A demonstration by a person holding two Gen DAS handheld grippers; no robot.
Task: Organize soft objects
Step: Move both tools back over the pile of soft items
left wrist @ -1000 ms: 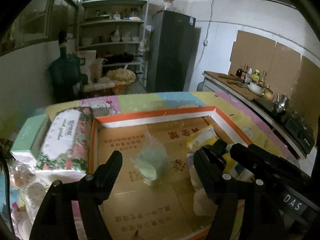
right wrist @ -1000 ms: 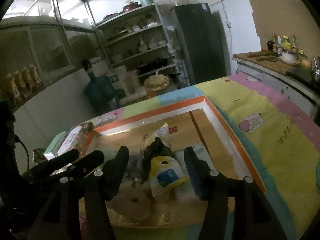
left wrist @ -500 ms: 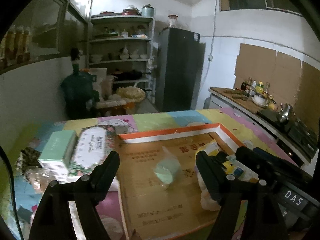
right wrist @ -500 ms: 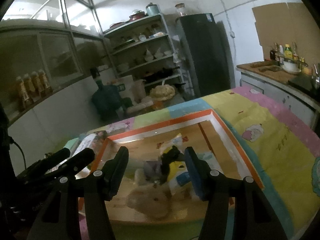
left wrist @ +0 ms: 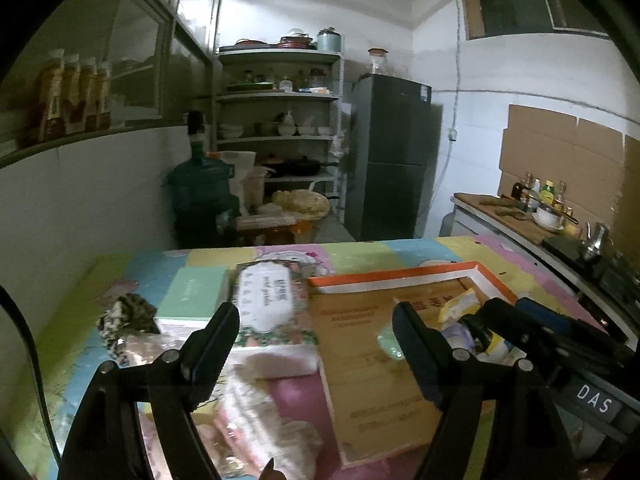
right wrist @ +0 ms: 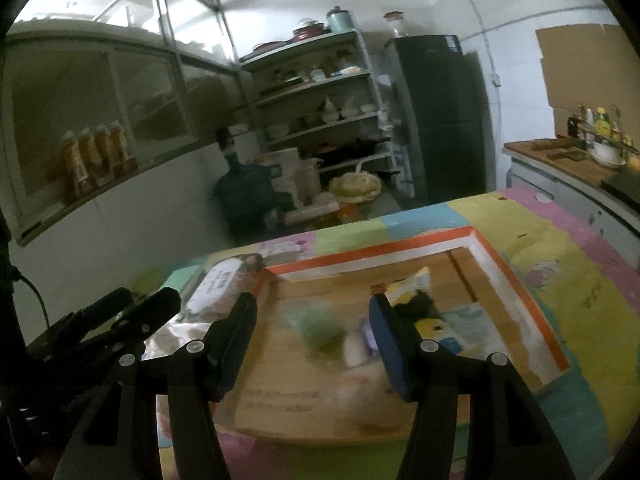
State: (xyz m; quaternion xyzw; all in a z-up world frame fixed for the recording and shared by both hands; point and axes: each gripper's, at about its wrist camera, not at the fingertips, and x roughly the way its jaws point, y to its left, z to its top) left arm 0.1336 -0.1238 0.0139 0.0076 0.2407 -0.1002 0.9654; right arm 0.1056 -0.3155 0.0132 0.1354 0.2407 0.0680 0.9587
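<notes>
Both grippers stand clear of the work and hold nothing. The left gripper [left wrist: 316, 344] has its jaws spread wide with only air between them; the right gripper [right wrist: 312, 344] has its jaws parted less widely, also empty. The soft goods still outside the box lie on the mat [left wrist: 72, 344] off the box's left edge: a flowered tissue pack [left wrist: 268, 308], a pale green box [left wrist: 194, 294] beside it, a dark crumpled cloth [left wrist: 128, 314] nearer the mat's left edge, and pale bagged items [left wrist: 256, 408] at the near edge, blurred and not identifiable. These lie directly ahead of and below the left gripper, which is judged the nearer one. The tissue pack's long axis runs away from the camera, parallel to the box's left wall. The flat box [right wrist: 516, 280] already holds a green pouch [right wrist: 320, 330] near its middle and a yellow-and-blue packet [right wrist: 436, 332] toward its right wall, ahead of the right gripper.
</notes>
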